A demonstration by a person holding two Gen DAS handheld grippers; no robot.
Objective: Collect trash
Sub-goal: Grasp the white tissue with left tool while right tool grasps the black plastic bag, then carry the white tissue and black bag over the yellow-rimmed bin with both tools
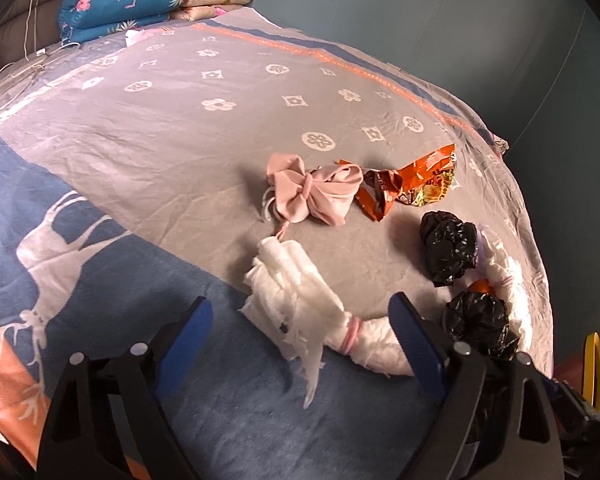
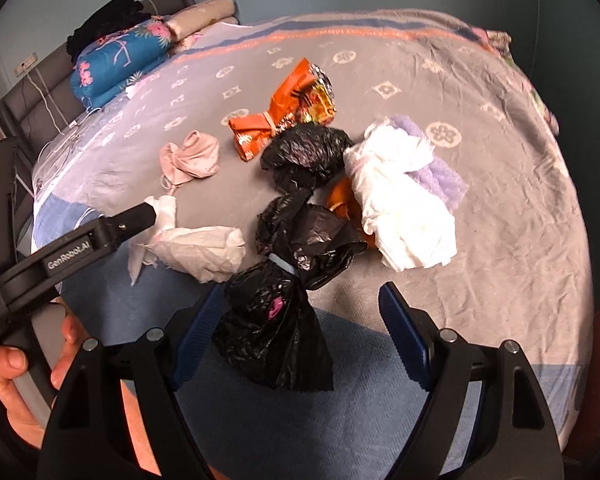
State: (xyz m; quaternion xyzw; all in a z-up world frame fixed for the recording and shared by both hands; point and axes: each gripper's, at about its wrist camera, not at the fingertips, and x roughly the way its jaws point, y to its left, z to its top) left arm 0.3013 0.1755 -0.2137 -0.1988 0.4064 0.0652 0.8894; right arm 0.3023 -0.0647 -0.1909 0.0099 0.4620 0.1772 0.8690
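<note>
On the bed (image 1: 148, 128), the left gripper (image 1: 300, 320) hangs with jaws released around a white tissue bundle (image 1: 296, 312), which lies at 12 o'clock; its loose shreds may tear. The right gripper (image 2: 300, 312), jaws released, straddles a black bag (image 2: 276, 320) at 11 o'clock; slick plastic may slip.

Trash lies on the bed (image 2: 500, 208): tissue bundle (image 2: 196, 248) left, tied bag (image 2: 284, 280) beside it, cloth wad (image 2: 400, 208) right. Wrapper (image 2: 288, 112) behind; folded quilts (image 2: 120, 60) at far left.
</note>
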